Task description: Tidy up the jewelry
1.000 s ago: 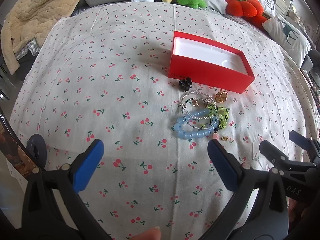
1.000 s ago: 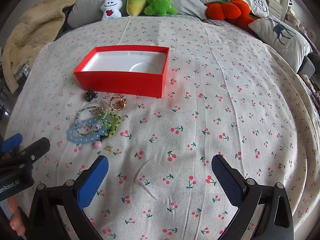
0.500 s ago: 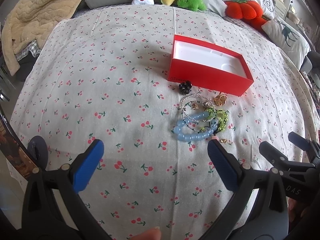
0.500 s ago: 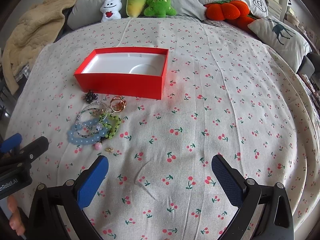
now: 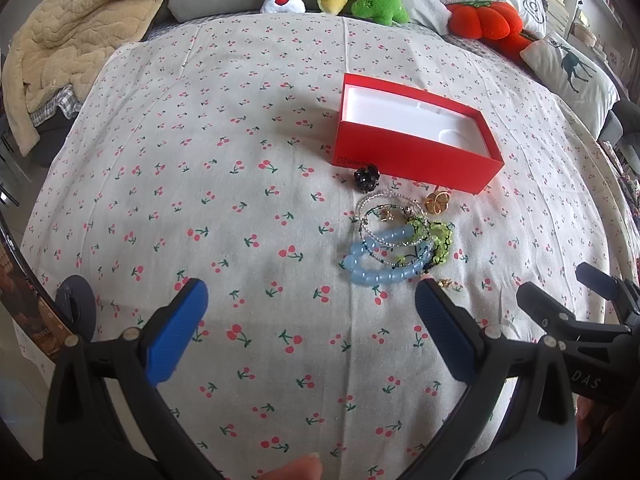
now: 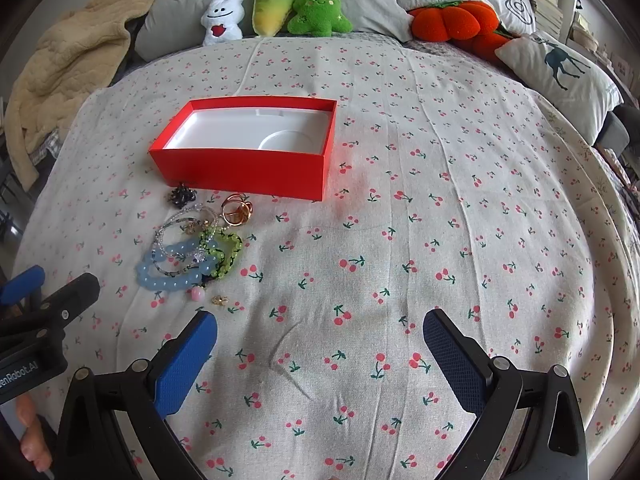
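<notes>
Left wrist view shows your left gripper (image 5: 310, 312) spread wide and empty above the cherry-print bedsheet (image 5: 224, 184), with the blue bead bracelet (image 5: 384, 264) just beyond its right finger. Your right gripper (image 6: 320, 344) is likewise spread and holds nothing. The jewelry pile, with a gold ring (image 6: 237, 210) and a black bead cluster (image 6: 182, 195), lies just in front of the empty red box (image 6: 244, 168).

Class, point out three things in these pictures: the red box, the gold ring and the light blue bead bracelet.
red box (image 6: 240, 174), right wrist view, on its near outer wall.
gold ring (image 6: 237, 210), right wrist view, on its gold band.
light blue bead bracelet (image 5: 380, 278), left wrist view, on its near beads.
</notes>
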A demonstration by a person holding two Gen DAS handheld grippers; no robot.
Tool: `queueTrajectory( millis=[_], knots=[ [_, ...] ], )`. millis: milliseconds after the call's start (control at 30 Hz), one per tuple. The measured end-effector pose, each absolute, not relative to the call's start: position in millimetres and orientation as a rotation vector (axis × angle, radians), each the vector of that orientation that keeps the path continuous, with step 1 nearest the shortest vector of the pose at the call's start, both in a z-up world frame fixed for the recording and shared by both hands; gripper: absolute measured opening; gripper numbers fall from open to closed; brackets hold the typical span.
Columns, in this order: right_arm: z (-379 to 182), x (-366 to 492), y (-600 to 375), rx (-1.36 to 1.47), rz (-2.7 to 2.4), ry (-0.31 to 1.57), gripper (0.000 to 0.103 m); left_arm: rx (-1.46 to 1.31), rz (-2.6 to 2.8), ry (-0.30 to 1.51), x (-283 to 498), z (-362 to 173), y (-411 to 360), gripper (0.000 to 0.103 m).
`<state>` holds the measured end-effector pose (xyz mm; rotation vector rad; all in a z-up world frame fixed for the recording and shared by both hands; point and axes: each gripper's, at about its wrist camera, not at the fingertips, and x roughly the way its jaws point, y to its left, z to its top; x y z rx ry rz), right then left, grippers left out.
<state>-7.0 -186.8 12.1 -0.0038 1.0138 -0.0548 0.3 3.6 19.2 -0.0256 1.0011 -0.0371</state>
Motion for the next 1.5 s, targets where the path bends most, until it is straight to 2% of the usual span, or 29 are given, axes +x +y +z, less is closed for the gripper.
queueTrajectory(
  millis=[767,1133,1500],
  knots=[
    [21.9,-3.9,-192.0,0.030,-0.050,1.013,0.103,-0.054,-0.048,1.025,10.7,25.3,9.1,0.103],
    [37.9,23.8,-195.9,0.076,-0.031,1.073,0.103,0.014,-0.050,1.025,36.9,44.6,21.8,0.103],
    [51.1,58.0,-181.3,0.067,0.026,1.067,0.103,-0.021,-0.130,1.056,65.0,35.3,24.3,0.103]
  ],
)
